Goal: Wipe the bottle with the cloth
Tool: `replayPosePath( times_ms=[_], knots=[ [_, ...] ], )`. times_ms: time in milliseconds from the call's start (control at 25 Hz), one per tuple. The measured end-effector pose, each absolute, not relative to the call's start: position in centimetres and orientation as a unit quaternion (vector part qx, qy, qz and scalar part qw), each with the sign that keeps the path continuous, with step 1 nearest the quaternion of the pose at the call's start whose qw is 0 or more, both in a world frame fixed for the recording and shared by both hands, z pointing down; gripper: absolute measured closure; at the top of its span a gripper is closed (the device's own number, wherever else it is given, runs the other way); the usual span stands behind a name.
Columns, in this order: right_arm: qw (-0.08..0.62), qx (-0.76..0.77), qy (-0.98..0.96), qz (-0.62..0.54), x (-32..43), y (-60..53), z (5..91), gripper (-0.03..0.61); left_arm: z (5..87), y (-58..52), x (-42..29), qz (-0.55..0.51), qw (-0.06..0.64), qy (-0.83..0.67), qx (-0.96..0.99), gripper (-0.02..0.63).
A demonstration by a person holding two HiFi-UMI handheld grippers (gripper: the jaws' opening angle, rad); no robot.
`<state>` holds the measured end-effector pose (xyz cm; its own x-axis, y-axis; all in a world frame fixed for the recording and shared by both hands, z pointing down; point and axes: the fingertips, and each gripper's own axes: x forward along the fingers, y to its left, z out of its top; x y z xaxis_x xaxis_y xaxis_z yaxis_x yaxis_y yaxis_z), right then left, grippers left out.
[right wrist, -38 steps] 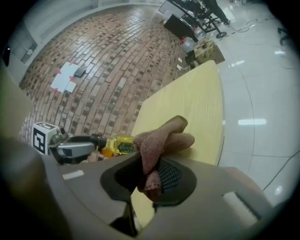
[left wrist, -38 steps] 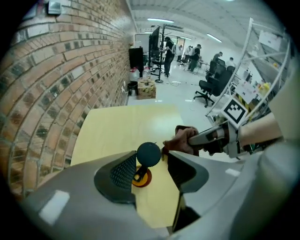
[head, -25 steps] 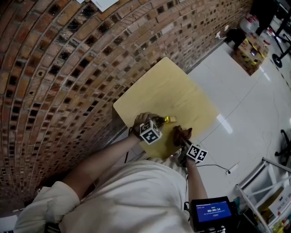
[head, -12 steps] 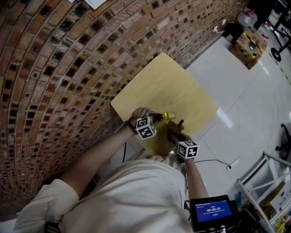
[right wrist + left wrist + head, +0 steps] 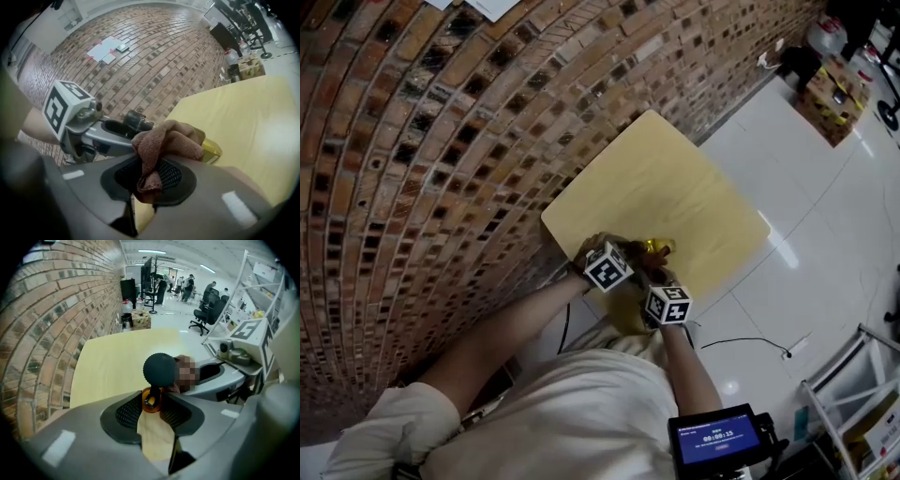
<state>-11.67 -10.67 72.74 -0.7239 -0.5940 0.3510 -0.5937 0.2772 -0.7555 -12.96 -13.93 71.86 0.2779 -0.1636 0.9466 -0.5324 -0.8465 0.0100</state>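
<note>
Left gripper [image 5: 151,400] points steeply down over the near end of the table [image 5: 675,187], close to the brick wall [image 5: 441,141]. Its jaws have just been closing and now pinch the bottle [image 5: 159,370] at the amber neck, just under the dark round cap. They stand partly apart, as wide as the neck.

Right gripper [image 5: 150,174] is just right of it. Its jaws are clamped on a fold of the brown cloth [image 5: 168,139], and the bunched rest sits on the bottle's body. A yellow label corner pokes out at the right.

The bottle lies between the two grippers, cap toward the wall. I cannot tell whether it rests on the table or is lifted.

Progress, my reading: both pickups are done and the cloth is on the bottle, so wiping is at its start or in its first strokes. Neck, cap and label end are uncovered and left to do — how clean the covered part is, the views do not show
</note>
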Motion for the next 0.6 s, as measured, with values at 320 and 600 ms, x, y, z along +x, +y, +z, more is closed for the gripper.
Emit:
replayPosePath(
  times_ms=[320,600],
  knots=[
    [-0.053,-0.447,0.775,-0.443,-11.8,-10.6,76.8,0.512,73.2,-13.1,-13.4,0.575,0.171,-0.211,0.772,0.465],
    [-0.236,-0.483,0.708,-0.458,-11.1,-11.2,84.1,0.514,73.0,-13.4,-13.3,0.584,0.169,-0.206,0.766,0.465]
  ],
)
